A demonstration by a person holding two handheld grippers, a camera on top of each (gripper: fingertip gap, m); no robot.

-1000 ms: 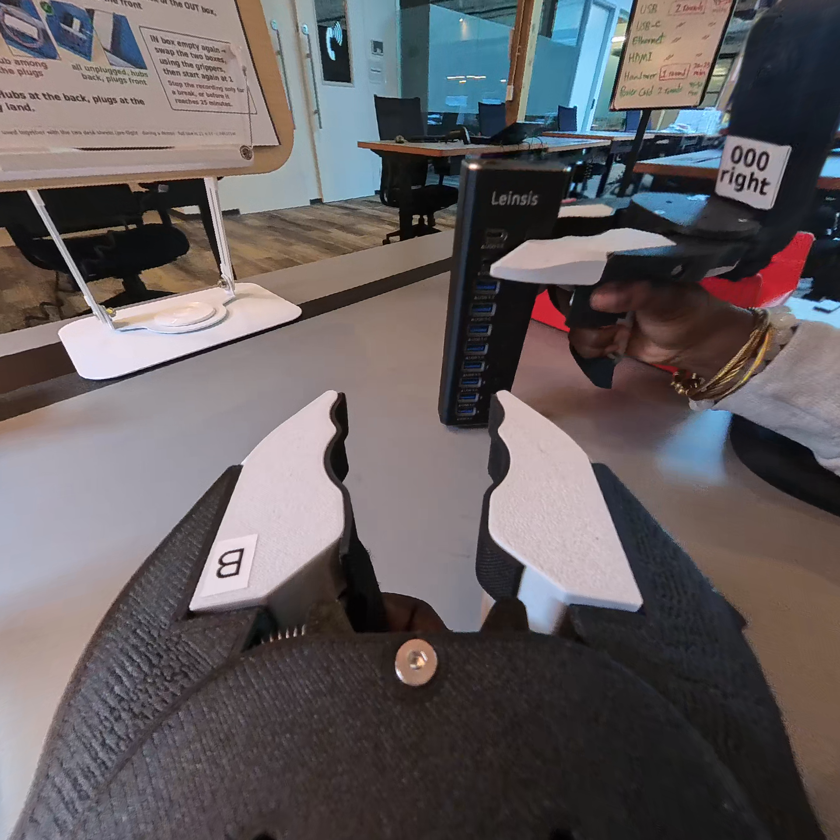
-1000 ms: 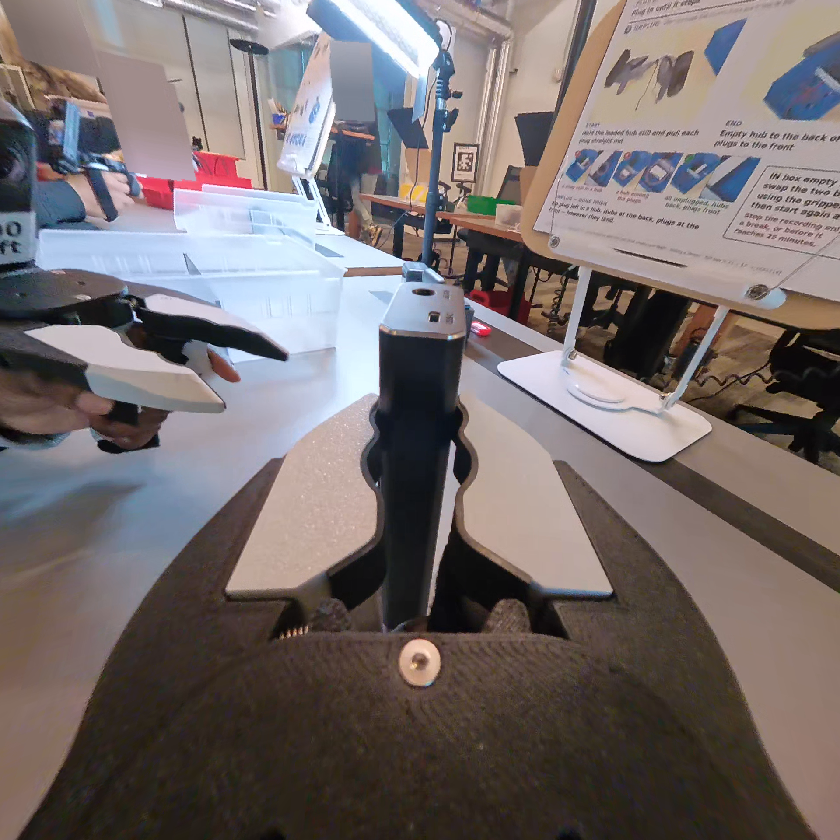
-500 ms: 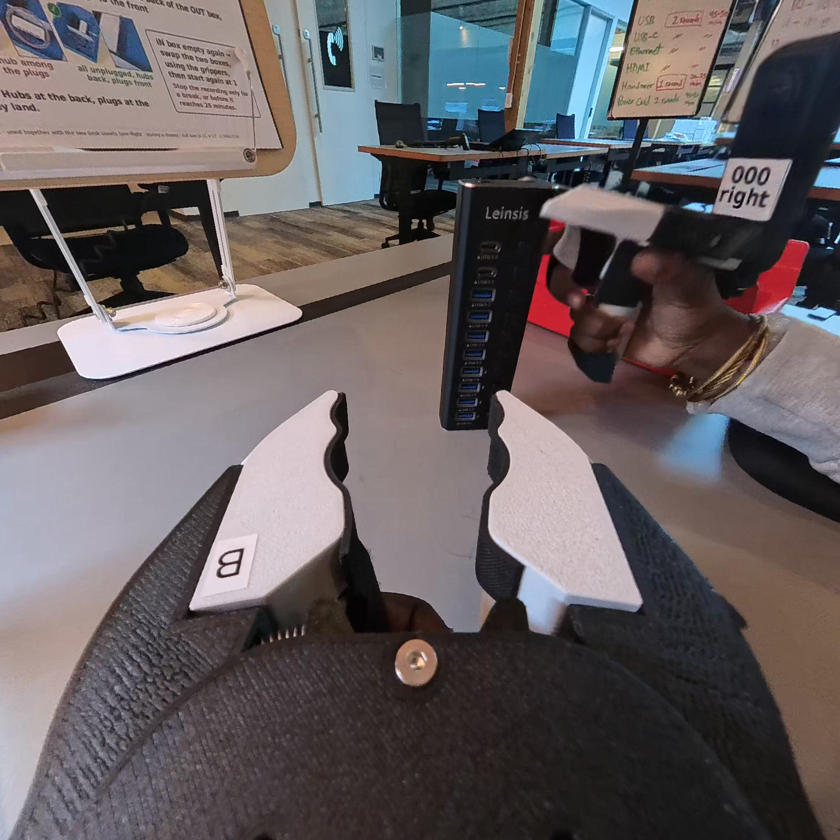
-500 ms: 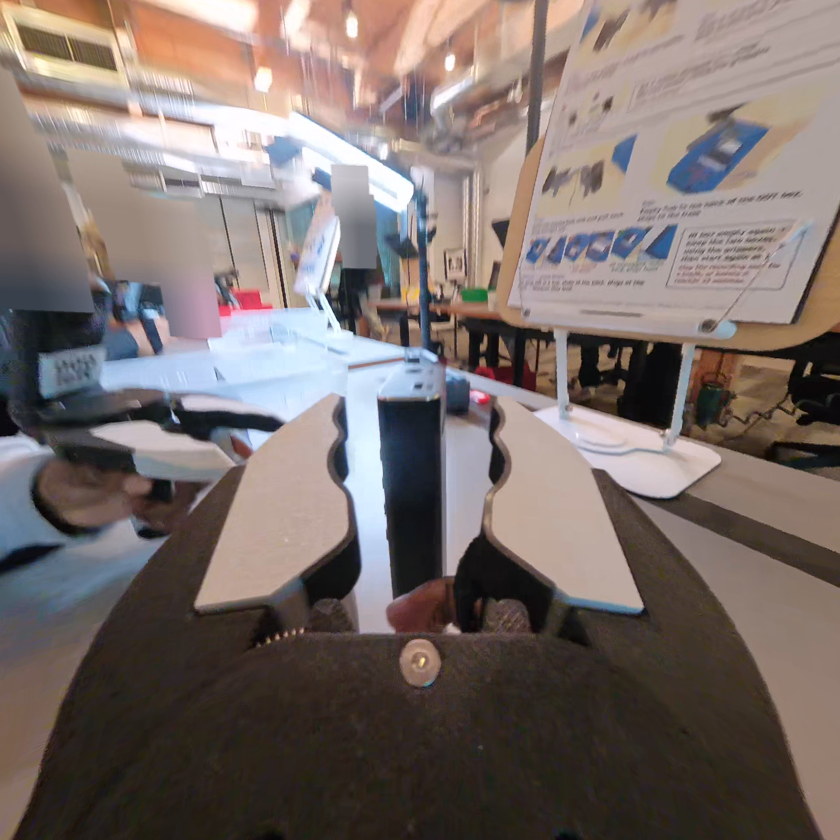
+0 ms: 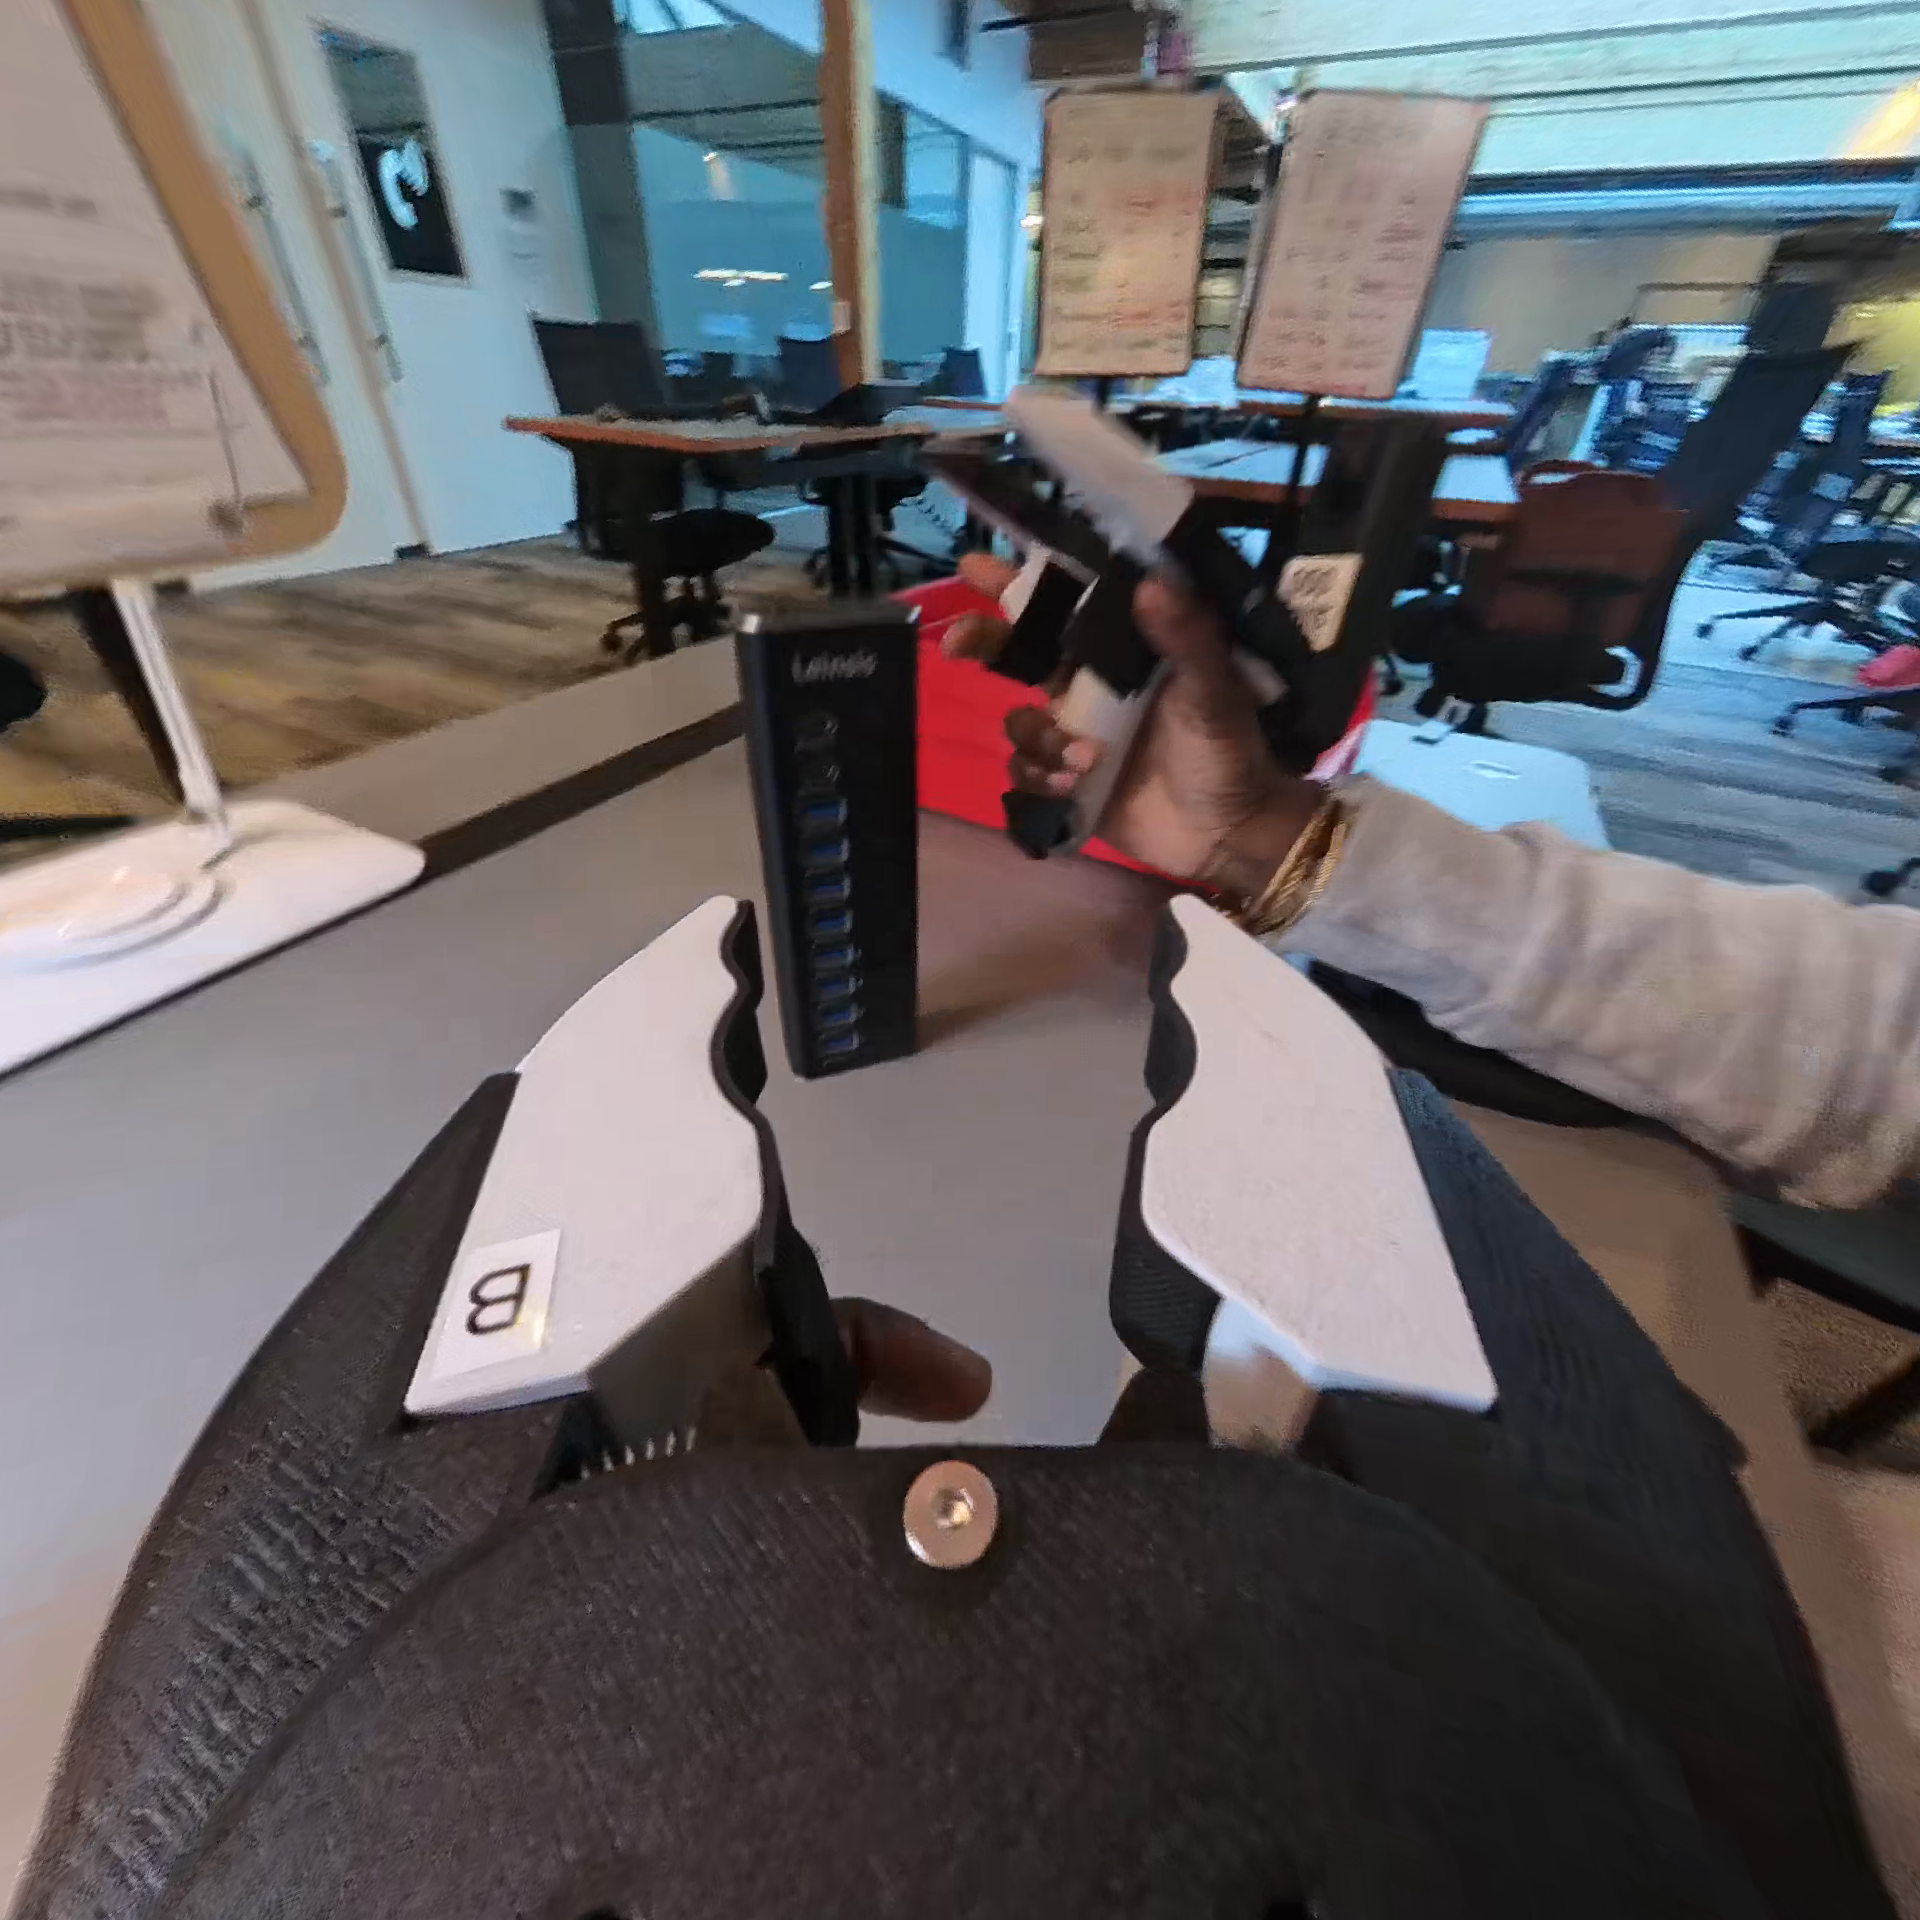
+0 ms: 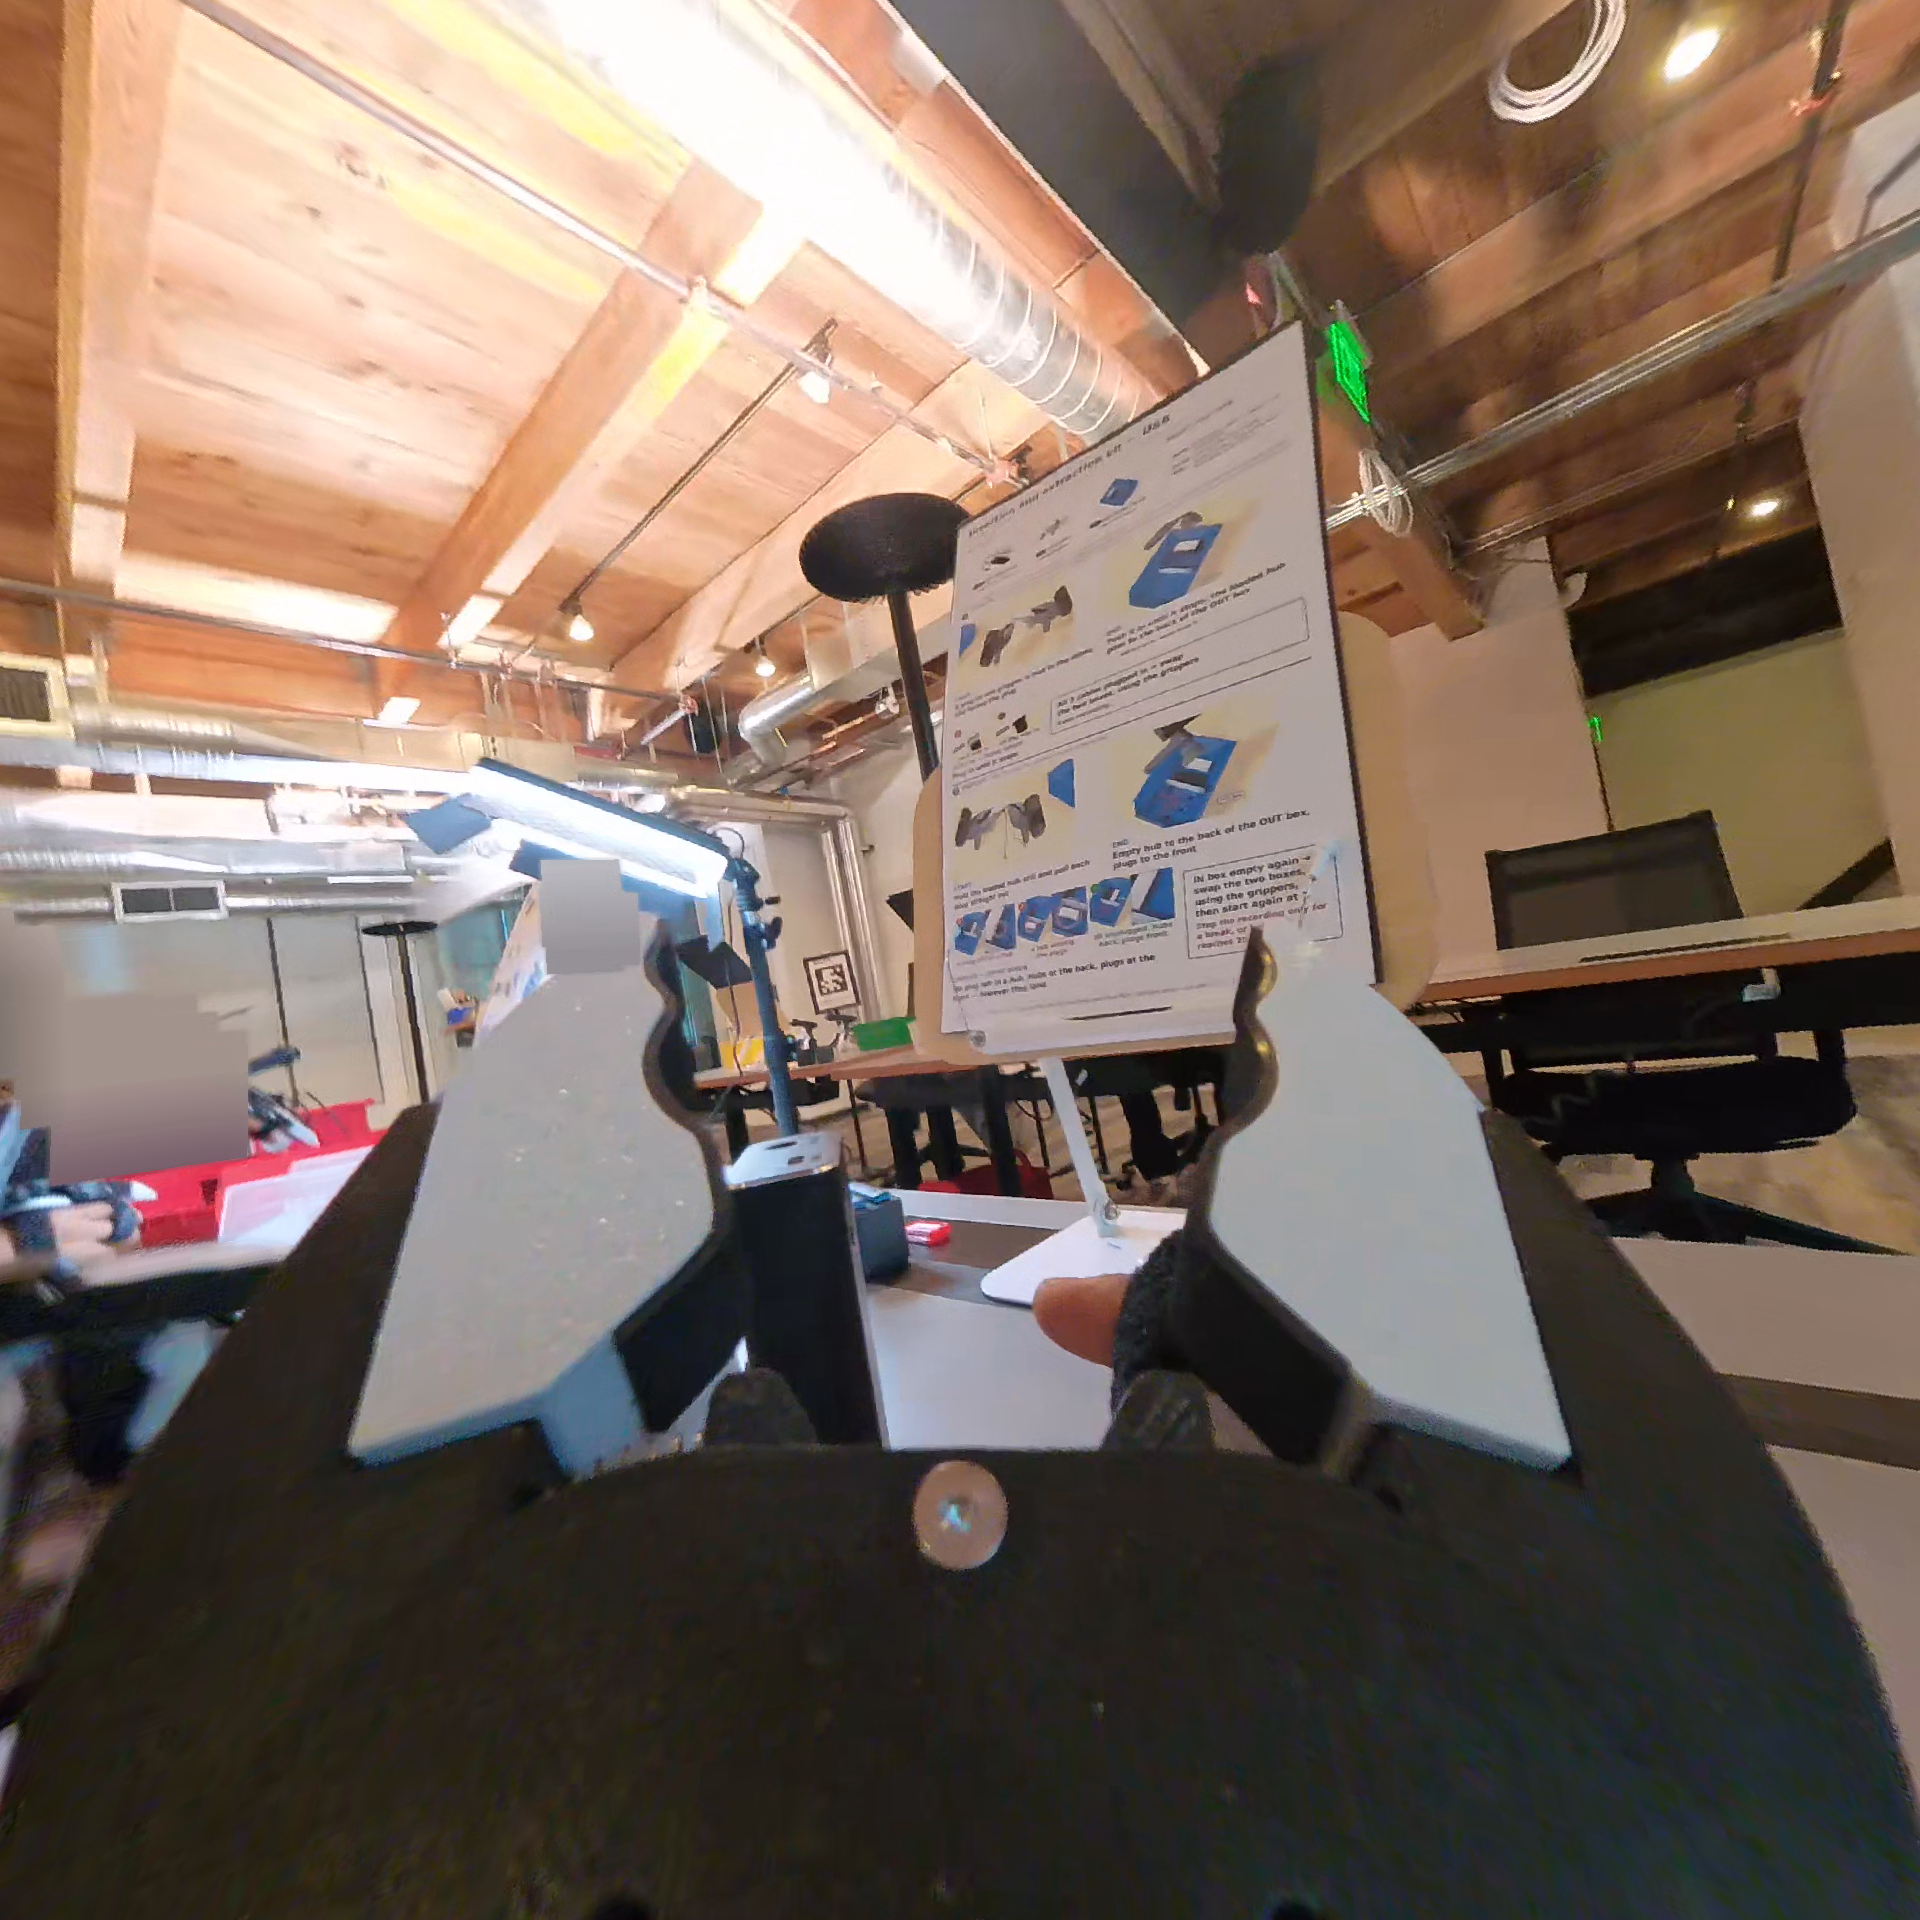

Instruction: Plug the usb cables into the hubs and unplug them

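Standing upright on the grey table, the black hub has every port empty (no usb cable visible anywhere). Left gripper and right gripper both gape wide, holding nothing. Plugging apparently not started.

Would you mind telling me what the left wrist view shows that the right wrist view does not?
Only the left wrist view shows the hub's port face with its blue sockets, its foot on the grey table, and the right tongs lifted clear beside it, open and empty. Only the right wrist view shows the hub's top end and the whole instruction board, plus the ceiling. Both show the hub standing upright, ungripped, and the board's white stand.
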